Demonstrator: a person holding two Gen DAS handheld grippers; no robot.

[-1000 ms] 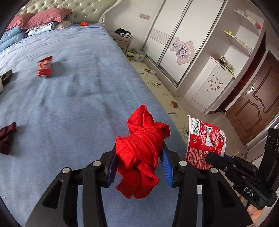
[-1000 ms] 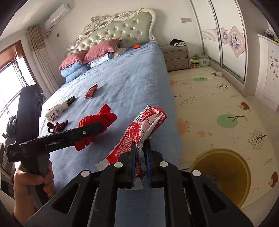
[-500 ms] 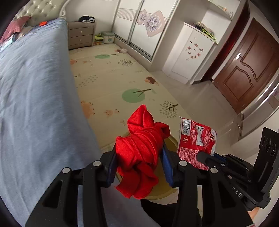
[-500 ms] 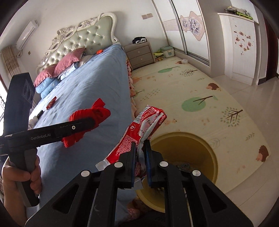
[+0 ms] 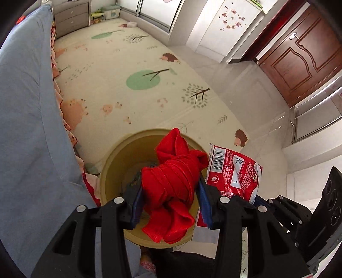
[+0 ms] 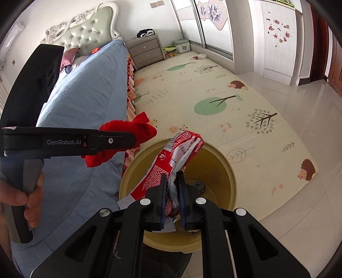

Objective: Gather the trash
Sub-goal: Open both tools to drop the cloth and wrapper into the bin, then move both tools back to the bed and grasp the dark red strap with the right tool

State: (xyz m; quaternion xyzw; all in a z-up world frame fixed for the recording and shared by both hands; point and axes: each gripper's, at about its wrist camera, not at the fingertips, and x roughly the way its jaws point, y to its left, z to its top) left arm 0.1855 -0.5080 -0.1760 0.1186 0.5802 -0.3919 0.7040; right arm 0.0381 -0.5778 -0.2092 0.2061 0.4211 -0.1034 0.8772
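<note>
While over round yellow bin (image 5: pixel 111 162), left tongs (image 5: pixel 170 201) grip knotted red cloth (image 5: pixel 171 181), right tongs (image 6: pixel 172 190) pinch crinkly red wrapper (image 6: pixel 171 158).

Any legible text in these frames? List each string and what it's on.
"GenRobot.AI": white print on the side of the left gripper, seen from the right wrist.
Barcode and white label panel on the red wrapper: digits and print too small to read.
Red print on the wrapper in the right wrist view: blurred, unreadable.
Stickers on the white cabinet: pictures only, no readable words.

Both tools (image 5: pixel 170 205) now over yellow bin (image 5: pixel 111 169).
</note>
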